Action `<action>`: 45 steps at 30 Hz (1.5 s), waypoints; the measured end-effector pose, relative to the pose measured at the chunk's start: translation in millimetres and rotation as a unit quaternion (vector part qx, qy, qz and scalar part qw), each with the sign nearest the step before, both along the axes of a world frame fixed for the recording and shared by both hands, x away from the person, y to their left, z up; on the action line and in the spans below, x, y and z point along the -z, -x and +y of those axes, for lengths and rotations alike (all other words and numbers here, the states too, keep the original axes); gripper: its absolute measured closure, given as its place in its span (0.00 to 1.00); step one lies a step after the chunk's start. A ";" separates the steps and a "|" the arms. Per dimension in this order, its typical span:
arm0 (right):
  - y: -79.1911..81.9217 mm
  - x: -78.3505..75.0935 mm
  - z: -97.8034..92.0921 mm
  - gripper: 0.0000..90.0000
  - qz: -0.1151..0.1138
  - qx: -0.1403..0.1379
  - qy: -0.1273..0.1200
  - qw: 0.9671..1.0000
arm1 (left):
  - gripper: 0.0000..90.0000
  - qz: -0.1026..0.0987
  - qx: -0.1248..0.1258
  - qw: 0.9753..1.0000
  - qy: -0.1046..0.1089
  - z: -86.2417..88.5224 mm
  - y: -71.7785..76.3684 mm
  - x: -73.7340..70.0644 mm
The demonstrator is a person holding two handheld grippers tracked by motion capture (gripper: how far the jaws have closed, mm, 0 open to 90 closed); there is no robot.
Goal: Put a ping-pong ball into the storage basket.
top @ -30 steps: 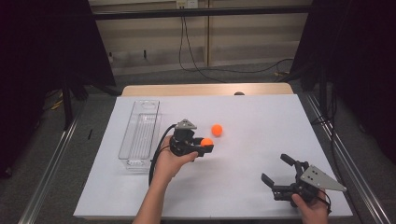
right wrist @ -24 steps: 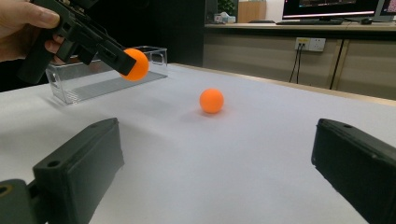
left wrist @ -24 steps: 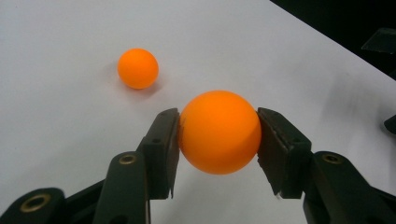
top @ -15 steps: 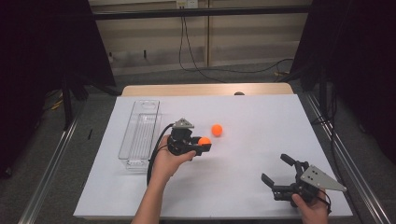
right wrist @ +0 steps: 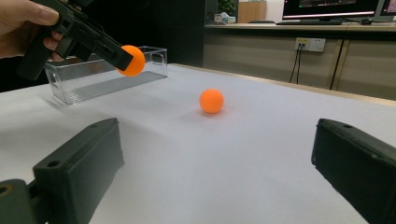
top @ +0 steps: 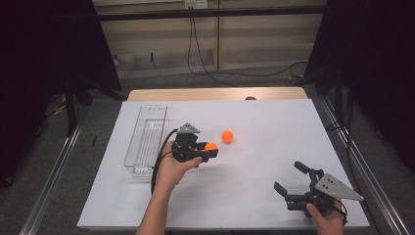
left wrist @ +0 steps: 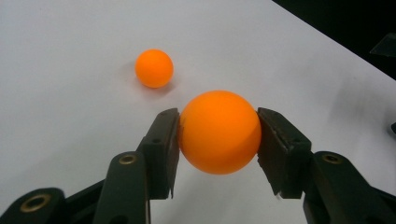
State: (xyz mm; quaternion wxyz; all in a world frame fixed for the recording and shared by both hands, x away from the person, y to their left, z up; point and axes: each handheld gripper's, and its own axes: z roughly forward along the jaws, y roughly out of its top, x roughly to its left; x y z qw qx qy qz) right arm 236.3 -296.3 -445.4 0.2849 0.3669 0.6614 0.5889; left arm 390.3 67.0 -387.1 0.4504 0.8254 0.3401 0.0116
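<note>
An orange ball point(left wrist: 219, 132) sits pinched between your left gripper's point(top: 208, 151) two black jaws, one pad against each of its sides, at the lower centre of the left gripper view and left of centre in the high view. It is lifted off the white table point(top: 264, 122). A second orange ball point(top: 227, 136) rests on the table just up and right of it in the high view, apart from the jaws. A clear tray point(top: 147, 139) lies along the table's left side. Your right gripper point(top: 293, 184) hovers at the lower right, jaws spread wide around nothing.
</note>
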 end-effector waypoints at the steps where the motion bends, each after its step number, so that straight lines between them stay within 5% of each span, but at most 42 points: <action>1: 0.0 0.0 -0.1 0.02 0.000 0.000 0.001 1.000 | 0.57 0.000 -0.001 1.000 0.000 0.4 -0.1 -0.1; 45: 0.0 0.0 0.1 0.02 0.000 -0.001 0.000 1.000 | 0.57 -0.008 -0.045 0.999 -0.003 29.6 -4.8 -9.2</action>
